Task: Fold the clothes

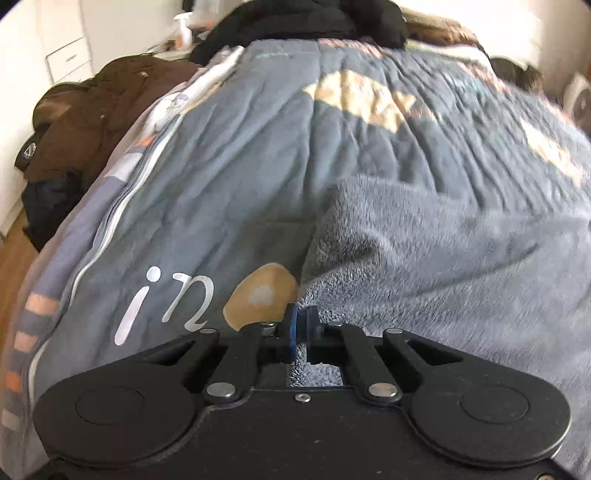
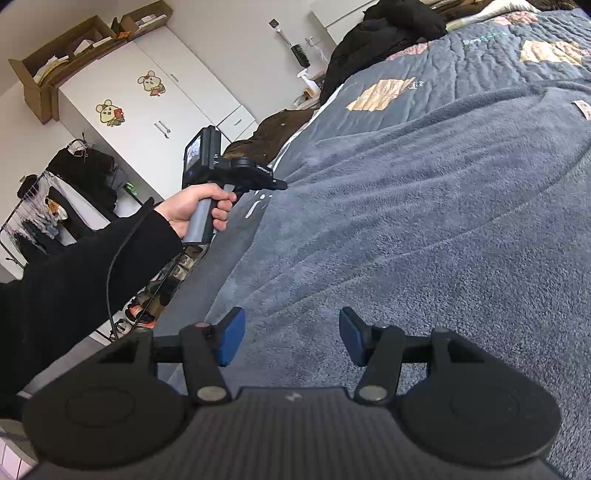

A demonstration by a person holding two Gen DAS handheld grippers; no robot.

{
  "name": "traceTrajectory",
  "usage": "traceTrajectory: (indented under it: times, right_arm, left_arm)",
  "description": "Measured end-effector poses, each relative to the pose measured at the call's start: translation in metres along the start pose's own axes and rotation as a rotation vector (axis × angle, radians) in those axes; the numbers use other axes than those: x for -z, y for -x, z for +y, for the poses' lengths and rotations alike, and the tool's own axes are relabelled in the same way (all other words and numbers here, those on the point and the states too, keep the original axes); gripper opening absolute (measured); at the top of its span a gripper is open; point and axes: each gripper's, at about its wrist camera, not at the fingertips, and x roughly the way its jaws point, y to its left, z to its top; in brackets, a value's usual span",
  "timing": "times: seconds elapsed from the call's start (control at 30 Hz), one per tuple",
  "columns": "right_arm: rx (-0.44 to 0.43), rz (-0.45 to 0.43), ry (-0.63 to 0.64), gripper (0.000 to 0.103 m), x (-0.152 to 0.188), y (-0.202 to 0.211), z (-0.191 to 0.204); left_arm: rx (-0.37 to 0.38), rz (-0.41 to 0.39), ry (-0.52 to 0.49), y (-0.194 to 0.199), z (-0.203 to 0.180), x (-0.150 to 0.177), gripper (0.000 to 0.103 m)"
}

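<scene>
A fluffy grey fleece garment [image 1: 443,258] lies spread over a blue-grey patterned quilt [image 1: 240,166] on a bed. My left gripper [image 1: 303,326] is shut on the garment's left edge, with fleece pinched between its blue pads. In the right wrist view a person's hand [image 2: 195,206] in a black sleeve holds that left gripper [image 2: 281,184] at the garment's far left edge. My right gripper [image 2: 291,336] stands open just above the near part of the fleece [image 2: 406,221], with nothing between its pads.
A brown jacket [image 1: 92,122] and black clothes [image 1: 332,18] lie along the bed's left side and far end. A white wardrobe [image 2: 147,103] with boxes on top and a clothes rack [image 2: 55,203] stand to the left, past the bed's edge.
</scene>
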Motion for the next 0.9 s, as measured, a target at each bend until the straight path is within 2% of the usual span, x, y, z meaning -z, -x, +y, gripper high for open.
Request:
traceTrajectory:
  times: [0.13,0.23,0.27,0.33,0.37,0.4,0.5,0.6,0.63,0.67,0.7,0.73,0.8,0.9]
  right_arm:
    - [0.008,0.003,-0.005,0.055,0.001,-0.001,-0.002]
    - [0.007,0.008,-0.005,0.055,0.002,-0.001,-0.003]
    - [0.008,0.009,-0.007,0.055,0.003,-0.002,-0.003]
    - [0.007,0.012,-0.017,0.055,0.002,-0.003,-0.005]
    - [0.009,0.014,-0.020,0.055,0.002,-0.004,-0.006]
    - [0.011,0.015,-0.021,0.055,0.002,-0.005,-0.006]
    - [0.017,0.018,-0.023,0.055,0.003,-0.006,-0.008]
    - [0.021,0.023,-0.028,0.055,0.003,-0.007,-0.011]
    - [0.024,0.025,-0.029,0.055,0.004,-0.007,-0.012]
    - [0.028,0.028,-0.032,0.055,0.004,-0.008,-0.013]
    - [0.030,0.030,-0.037,0.055,0.005,-0.008,-0.015]
    - [0.033,0.033,-0.042,0.055,0.005,-0.009,-0.017]
    - [0.036,0.039,-0.059,0.055,0.007,-0.010,-0.021]
    - [0.036,0.044,-0.059,0.055,0.009,-0.010,-0.021]
  left_arm:
    - [-0.033,-0.012,-0.023,-0.003,-0.004,-0.007,0.005]
    - [-0.027,-0.045,-0.044,-0.001,-0.004,-0.019,0.013]
    - [-0.009,-0.049,-0.035,-0.002,-0.004,-0.024,0.018]
    - [0.027,-0.057,-0.017,-0.005,-0.005,-0.035,0.035]
    - [0.046,-0.061,-0.008,-0.007,-0.005,-0.041,0.053]
    - [0.057,-0.065,-0.006,-0.010,-0.007,-0.046,0.058]
    - [0.043,-0.058,-0.022,-0.034,-0.019,-0.056,0.058]
    - [0.027,-0.004,0.020,-0.063,-0.018,-0.059,0.061]
    - [0.025,0.007,0.029,-0.070,-0.018,-0.058,0.061]
    - [0.031,0.000,0.021,-0.071,-0.020,-0.055,0.050]
    - [0.037,-0.007,0.013,-0.073,-0.022,-0.052,0.027]
    - [0.037,-0.020,-0.010,-0.071,-0.025,-0.051,0.017]
    - [0.007,-0.088,-0.108,-0.054,-0.036,-0.052,0.010]
    - [-0.052,-0.324,-0.215,-0.008,-0.041,-0.056,0.010]
